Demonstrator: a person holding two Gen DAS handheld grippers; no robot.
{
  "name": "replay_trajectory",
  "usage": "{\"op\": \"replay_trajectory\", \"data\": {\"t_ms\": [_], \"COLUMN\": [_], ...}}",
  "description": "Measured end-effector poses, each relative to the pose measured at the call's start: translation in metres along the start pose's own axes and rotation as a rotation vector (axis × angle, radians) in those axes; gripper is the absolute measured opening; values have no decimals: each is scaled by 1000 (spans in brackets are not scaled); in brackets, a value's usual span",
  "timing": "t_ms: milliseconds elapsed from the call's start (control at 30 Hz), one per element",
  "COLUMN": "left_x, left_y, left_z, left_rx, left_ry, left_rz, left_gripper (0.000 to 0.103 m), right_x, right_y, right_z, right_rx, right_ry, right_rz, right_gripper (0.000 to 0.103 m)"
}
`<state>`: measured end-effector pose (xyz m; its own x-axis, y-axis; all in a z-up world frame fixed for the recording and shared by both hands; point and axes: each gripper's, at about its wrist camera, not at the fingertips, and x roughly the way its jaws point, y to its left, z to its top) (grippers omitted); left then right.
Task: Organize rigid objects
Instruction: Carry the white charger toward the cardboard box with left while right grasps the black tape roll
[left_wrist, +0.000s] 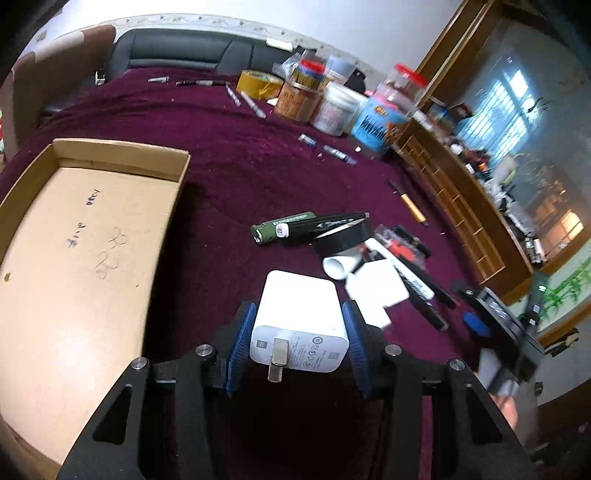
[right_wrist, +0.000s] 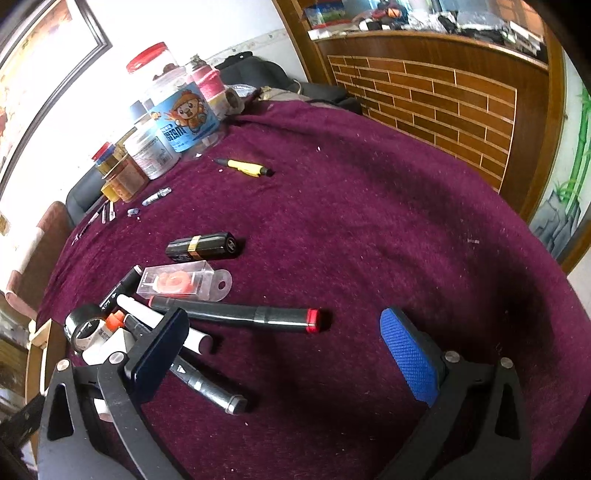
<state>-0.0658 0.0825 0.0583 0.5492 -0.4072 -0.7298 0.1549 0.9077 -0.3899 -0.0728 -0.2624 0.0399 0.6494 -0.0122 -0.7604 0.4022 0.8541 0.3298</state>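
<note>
Left gripper (left_wrist: 299, 328): blue ribbed pads pressed on both flat sides of a white rectangular plastic wall charger (left_wrist: 300, 321), held clear of the cloth, its metal prongs toward the camera.
Right gripper (right_wrist: 284, 354): jaws spread wide, nothing between them, poised above the cloth; its left finger overlaps the pile of pens.
Under the left gripper: dark maroon plush tablecloth (left_wrist: 229, 173).
Beside the left gripper: shallow open brown cardboard box (left_wrist: 77, 243) to the left, with pen scribbles on its floor.
Beyond the charger: second white flat plastic adapter (left_wrist: 376, 291), white tube (left_wrist: 338, 266), black tape roll (left_wrist: 345, 236), dark green lighter (left_wrist: 282, 228) and several black markers in one heap.
By the right gripper: long black marker with a red end (right_wrist: 236, 314), white-bodied marker (right_wrist: 162, 323) and grey-tipped black pen (right_wrist: 207, 387) lying crossed.
Further out: clear plastic case with an orange-red ring inside (right_wrist: 181, 282), black lipstick tube with a gold band (right_wrist: 203, 245), yellow and black pen (right_wrist: 245, 167) alone.
Far edge: plastic jars with red lids (right_wrist: 173, 107) and a yellow tape roll (left_wrist: 258, 84).
</note>
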Motion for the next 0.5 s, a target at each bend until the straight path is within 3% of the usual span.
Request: {"op": "replay_trajectory", "data": {"t_ms": [233,367,500], "left_x": [-53,-67,-76], "left_y": [15,33,50], "left_z": [-9,-9,-10], "left_rx": [24,-3,-37], "left_ry": [-98,-122,-143], "left_rz": [-28,-30,-24], "left_gripper": [42,42,42], "right_x": [-15,-40,-19], "right_y": [12,58,110], "right_z": [0,0,1], "right_rx": [-49,-128,-165], "right_ry": [-2,26,199], "right_rz": [4,182,321], "right_gripper": [103,103,101]}}
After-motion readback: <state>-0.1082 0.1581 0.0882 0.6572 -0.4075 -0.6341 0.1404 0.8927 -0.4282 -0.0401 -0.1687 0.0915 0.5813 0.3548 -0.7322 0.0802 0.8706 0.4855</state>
